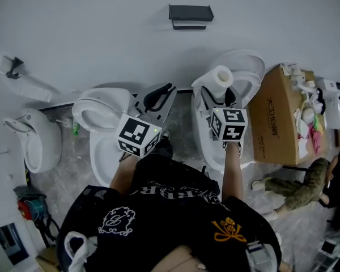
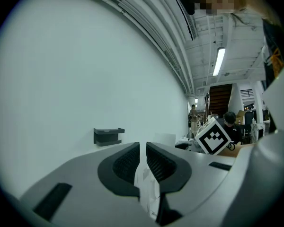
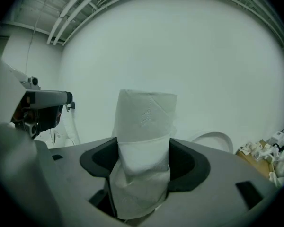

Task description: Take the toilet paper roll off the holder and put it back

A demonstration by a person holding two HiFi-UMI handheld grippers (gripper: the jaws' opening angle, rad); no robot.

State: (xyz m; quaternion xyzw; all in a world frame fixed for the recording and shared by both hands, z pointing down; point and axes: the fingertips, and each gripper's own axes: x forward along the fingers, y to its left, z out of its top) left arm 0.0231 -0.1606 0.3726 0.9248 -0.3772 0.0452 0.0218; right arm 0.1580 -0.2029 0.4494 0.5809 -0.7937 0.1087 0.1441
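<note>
The white toilet paper roll (image 3: pixel 146 122) stands upright between the black pads of my right gripper (image 3: pixel 144 157), which is shut on its lower half; a loose sheet hangs down in front. In the head view the roll (image 1: pixel 221 77) is held over a white toilet, well below the dark wall holder (image 1: pixel 190 15), which is empty. My left gripper (image 1: pixel 165 90) is left of the roll and points toward the wall. Its jaws (image 2: pixel 143 148) stand nearly together, with a thin crinkled scrap of white tissue (image 2: pixel 149 193) pinched between them. The holder (image 2: pixel 109 136) is ahead on the wall.
White toilets (image 1: pixel 102 118) (image 1: pixel 249 67) stand against the wall, with another fixture (image 1: pixel 37 140) at the left. A cardboard box (image 1: pixel 283 115) full of clutter is at the right. A person's legs (image 1: pixel 303 183) lie on the floor beside it.
</note>
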